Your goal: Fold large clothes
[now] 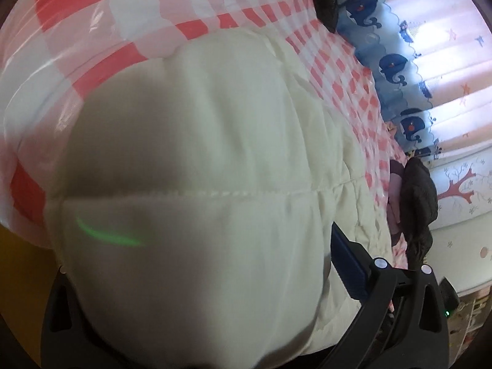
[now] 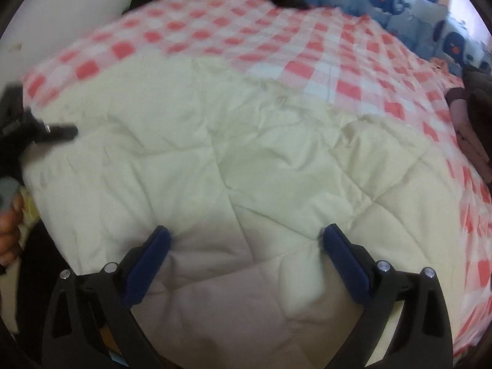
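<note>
Right wrist view: cream quilted garment (image 2: 233, 153) spread across the middle of the frame on a red-and-white checked cover (image 2: 353, 61).
The right gripper (image 2: 246, 246) stands wide open, its blue pads (image 2: 147, 264) pressing into the fabric at lower centre without closing on it. From the left wrist, the garment (image 1: 200, 169) bulges over the left gripper (image 1: 215, 276), hiding one finger, so its jaws cannot be judged. A whale-print curtain (image 1: 396, 67) hangs at upper right.

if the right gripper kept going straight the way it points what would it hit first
Most likely the cream quilted garment: the right gripper is open with the padding bulging between its fingers, apparently already touching it.
</note>
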Motion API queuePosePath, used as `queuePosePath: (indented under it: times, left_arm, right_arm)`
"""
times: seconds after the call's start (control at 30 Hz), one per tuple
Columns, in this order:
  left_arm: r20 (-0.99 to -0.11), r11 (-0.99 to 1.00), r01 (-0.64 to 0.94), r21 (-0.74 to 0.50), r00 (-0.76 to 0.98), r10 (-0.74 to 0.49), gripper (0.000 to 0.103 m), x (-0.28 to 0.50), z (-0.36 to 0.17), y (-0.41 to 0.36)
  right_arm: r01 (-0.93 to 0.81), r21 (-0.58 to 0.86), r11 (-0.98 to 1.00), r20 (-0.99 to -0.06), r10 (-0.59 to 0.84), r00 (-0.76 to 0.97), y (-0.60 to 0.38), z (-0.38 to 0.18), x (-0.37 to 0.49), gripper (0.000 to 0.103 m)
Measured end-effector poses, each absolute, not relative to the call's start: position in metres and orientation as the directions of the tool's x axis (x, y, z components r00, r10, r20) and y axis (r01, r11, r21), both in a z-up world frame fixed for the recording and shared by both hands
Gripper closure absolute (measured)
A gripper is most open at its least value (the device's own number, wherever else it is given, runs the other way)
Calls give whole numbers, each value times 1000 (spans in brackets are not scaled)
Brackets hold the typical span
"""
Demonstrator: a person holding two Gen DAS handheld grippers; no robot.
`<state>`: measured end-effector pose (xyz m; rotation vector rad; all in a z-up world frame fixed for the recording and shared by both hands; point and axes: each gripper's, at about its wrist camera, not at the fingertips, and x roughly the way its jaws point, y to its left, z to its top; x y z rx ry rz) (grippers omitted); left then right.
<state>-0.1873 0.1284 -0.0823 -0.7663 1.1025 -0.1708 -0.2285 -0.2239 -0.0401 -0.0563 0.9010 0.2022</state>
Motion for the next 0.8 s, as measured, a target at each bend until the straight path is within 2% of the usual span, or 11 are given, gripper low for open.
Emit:
queuePosePath:
  times: [0.07, 0.13, 0.17, 0.3, 0.43, 0.5, 0.57, 0.6, 0.63, 0.7, 0.8]
  left_arm:
    - [-736, 722, -252, -644, 460, -497, 8, -188, -85, 125]
    - [-731, 703, -273, -656, 458, -505, 8, -188, -87, 125]
    - [-722, 682, -288, -672, 460, -517, 8, -189, -87, 128]
    - [-696, 615, -345, -709, 482, -533, 8, -193, -93, 140]
    - [-682, 611, -328, -720, 495, -538, 8, -192, -89, 134]
    - [-683, 624, -315, -715, 507, -526, 8, -193, -84, 131]
    - [-684, 635, -307, -709, 518, -513, 18, -193, -78, 128]
    - [-685, 641, -302, -706, 520, -510, 32, -192, -75, 128]
    - [-682, 646, -289, -706, 524, -510, 41, -191, -72, 127]
    - [-678, 667, -255, -700, 529, -510, 53, -189, -60, 122]
    - [-670, 746, -135, -653, 563, -484, 60, -190, -25, 97]
  right_arm:
    - [-173, 37, 984, -760, 140, 634, -225, -37, -235, 7]
    - [-197, 13, 980, -820, 124, 559, -217, -57, -227, 7]
    - [-195, 4, 981, -817, 115, 565, -216, -58, -229, 7]
    - [-215, 51, 975, -732, 183, 657, -211, -33, -242, 7]
    - [-258, -42, 965, -842, 105, 529, -185, -67, -225, 7]
    - [-245, -41, 969, -829, 103, 550, -185, -61, -226, 7]
    - [-232, -38, 972, -791, 112, 601, -187, -49, -232, 7]
    - [-229, -37, 973, -784, 114, 610, -186, -47, -234, 7]
    - [-237, -36, 971, -796, 115, 595, -183, -51, -233, 7]
    - [-241, -77, 967, -819, 76, 569, -175, -69, -231, 7]
    - [-226, -68, 972, -819, 75, 568, -176, -82, -225, 6]
